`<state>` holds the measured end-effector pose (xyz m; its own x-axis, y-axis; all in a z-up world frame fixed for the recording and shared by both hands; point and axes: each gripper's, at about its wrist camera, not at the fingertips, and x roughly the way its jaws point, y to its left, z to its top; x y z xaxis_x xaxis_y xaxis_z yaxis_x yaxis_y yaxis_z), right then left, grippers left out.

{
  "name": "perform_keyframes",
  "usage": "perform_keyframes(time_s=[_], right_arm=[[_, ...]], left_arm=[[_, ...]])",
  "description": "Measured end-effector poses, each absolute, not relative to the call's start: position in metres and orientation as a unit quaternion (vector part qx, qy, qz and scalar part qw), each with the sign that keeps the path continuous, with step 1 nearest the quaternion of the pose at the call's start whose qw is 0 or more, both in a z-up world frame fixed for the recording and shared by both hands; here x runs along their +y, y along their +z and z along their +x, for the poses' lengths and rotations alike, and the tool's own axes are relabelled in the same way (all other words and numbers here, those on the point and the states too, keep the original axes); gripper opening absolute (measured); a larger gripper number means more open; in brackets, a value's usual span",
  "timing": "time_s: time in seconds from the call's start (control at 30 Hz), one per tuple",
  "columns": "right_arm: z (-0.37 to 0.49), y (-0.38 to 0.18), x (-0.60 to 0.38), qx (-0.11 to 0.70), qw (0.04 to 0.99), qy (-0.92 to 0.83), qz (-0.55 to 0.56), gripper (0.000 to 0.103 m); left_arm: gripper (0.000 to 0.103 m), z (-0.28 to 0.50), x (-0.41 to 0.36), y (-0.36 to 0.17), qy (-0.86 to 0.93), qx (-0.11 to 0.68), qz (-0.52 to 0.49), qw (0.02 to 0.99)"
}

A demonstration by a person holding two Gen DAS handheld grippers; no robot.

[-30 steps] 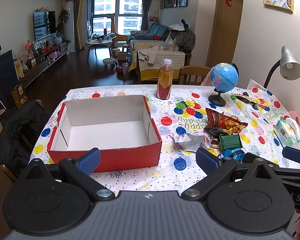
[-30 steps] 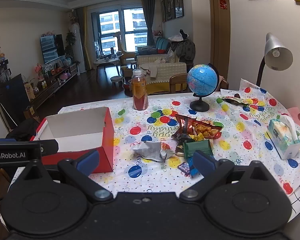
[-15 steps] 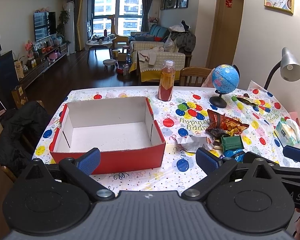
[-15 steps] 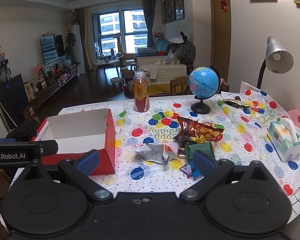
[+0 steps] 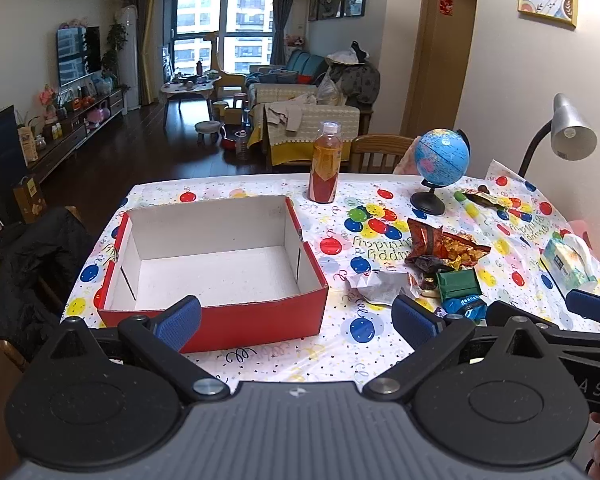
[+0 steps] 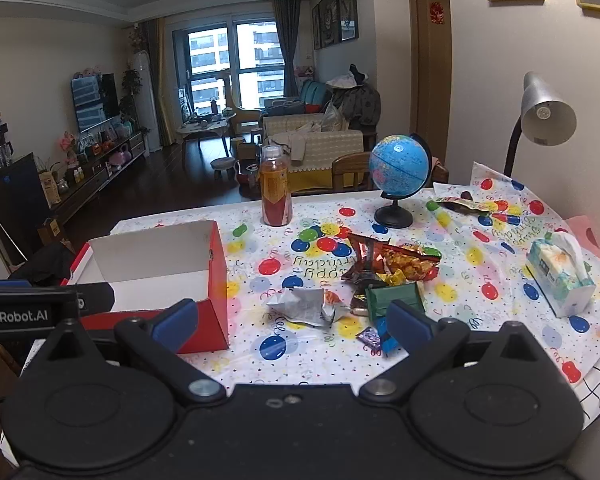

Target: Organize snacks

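An empty red box with a white inside (image 5: 220, 268) sits on the left of the table; it also shows in the right wrist view (image 6: 160, 276). Right of it lies a pile of snacks: a red-orange chip bag (image 5: 444, 244) (image 6: 396, 260), a silver wrapper (image 5: 380, 286) (image 6: 308, 306), a green packet (image 5: 458, 282) (image 6: 394, 298) and a blue packet (image 5: 464, 306). My left gripper (image 5: 296, 322) is open and empty above the near table edge in front of the box. My right gripper (image 6: 292, 320) is open and empty, near the snack pile.
An orange drink bottle (image 5: 325, 168) and a blue globe (image 5: 440, 164) stand at the back. A tissue pack (image 6: 560, 276) and a desk lamp (image 6: 540, 120) are at the right. A snack wrapper (image 6: 460, 204) lies far right. A dark jacket on a chair (image 5: 28, 264) is left.
Both grippers have drawn back and risen slightly, so the table looks a little farther away. Both stay open and nothing on the table has moved.
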<state>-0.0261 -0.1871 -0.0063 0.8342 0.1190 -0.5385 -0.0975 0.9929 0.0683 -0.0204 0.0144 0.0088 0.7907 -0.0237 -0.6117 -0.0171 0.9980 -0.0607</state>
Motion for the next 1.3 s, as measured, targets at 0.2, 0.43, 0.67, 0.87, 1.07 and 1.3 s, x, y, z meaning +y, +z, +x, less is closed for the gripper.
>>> perform_keyframes(time_s=[0.2,0.43,0.67,0.87,1.07,1.3], right_arm=[[-0.031,-0.007,-0.186,0.28,0.959,0.044,0.016,0.1],[-0.023,-0.011,-0.201,0.282,0.959,0.031,0.012,0.1],[0.014,-0.024,-0.238,0.292,0.956,0.028,0.016,0.096],[0.056,-0.05,-0.277,0.32,0.946,0.047,0.005,0.091],[0.096,-0.088,-0.31,0.364,0.93,0.049,0.005,0.089],[0.138,-0.128,-0.333,0.406,0.912,0.051,0.008,0.088]], left_arm=[[0.102,-0.018,0.011,0.005,-0.018,0.324,-0.029,0.946],[0.102,-0.002,-0.007,-0.001,-0.04,0.326,-0.025,0.944],[0.102,0.035,-0.039,-0.009,-0.039,0.333,-0.01,0.942],[0.102,0.087,-0.066,-0.028,-0.016,0.377,-0.021,0.926],[0.101,0.151,-0.082,-0.057,0.017,0.448,-0.067,0.891],[0.101,0.21,-0.098,-0.085,0.059,0.502,-0.114,0.855]])
